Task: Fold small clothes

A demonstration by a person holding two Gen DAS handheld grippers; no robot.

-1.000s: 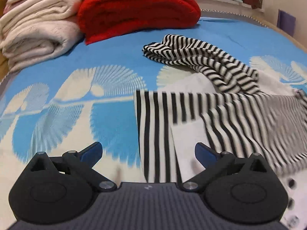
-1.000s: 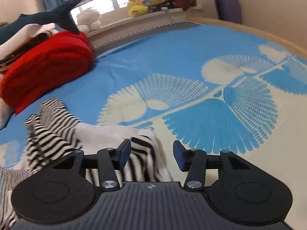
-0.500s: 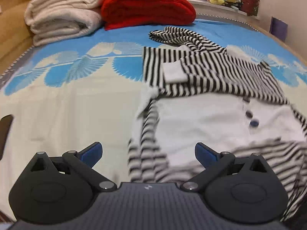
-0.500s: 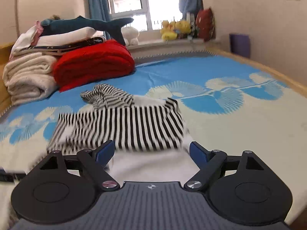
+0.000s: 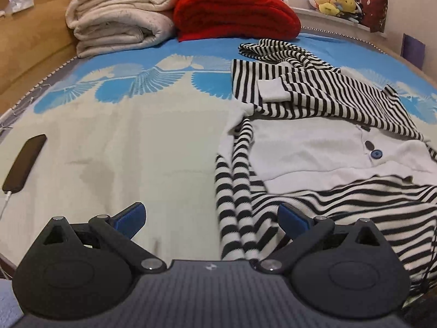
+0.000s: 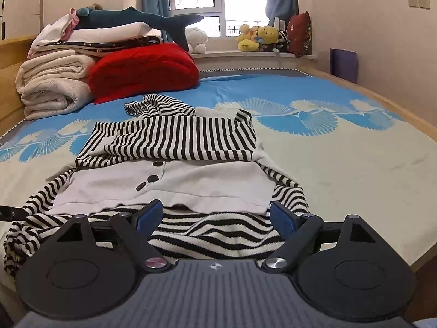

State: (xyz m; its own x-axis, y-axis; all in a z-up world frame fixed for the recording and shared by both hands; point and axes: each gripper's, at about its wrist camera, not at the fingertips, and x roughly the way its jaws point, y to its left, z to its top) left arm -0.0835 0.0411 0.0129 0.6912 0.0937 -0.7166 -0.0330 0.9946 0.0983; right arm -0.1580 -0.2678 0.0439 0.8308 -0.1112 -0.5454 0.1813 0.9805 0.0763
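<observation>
A small black-and-white striped garment with a white buttoned front panel (image 5: 306,153) (image 6: 191,183) lies spread on the bed; its far part is folded back over the middle. My left gripper (image 5: 211,217) hovers open over the near left edge, where a striped sleeve (image 5: 237,207) runs between its blue pads. My right gripper (image 6: 215,218) is open above the near striped hem (image 6: 207,232), with nothing pinched. A second striped piece (image 5: 262,50) (image 6: 158,106) lies bunched beyond the garment.
The bed has a blue-and-cream patterned cover (image 5: 153,142) (image 6: 341,150). Folded cream blankets (image 5: 120,19) (image 6: 52,82) and a red blanket (image 5: 235,13) (image 6: 142,68) are stacked at the far end. A dark phone on a cable (image 5: 26,162) lies at the left edge. Plush toys (image 6: 259,38) sit on the windowsill.
Both grippers have pulled back toward the near edge of the bed, so the whole garment now shows. The right gripper's jaws have widened. The far part of the garment now lies folded over.
</observation>
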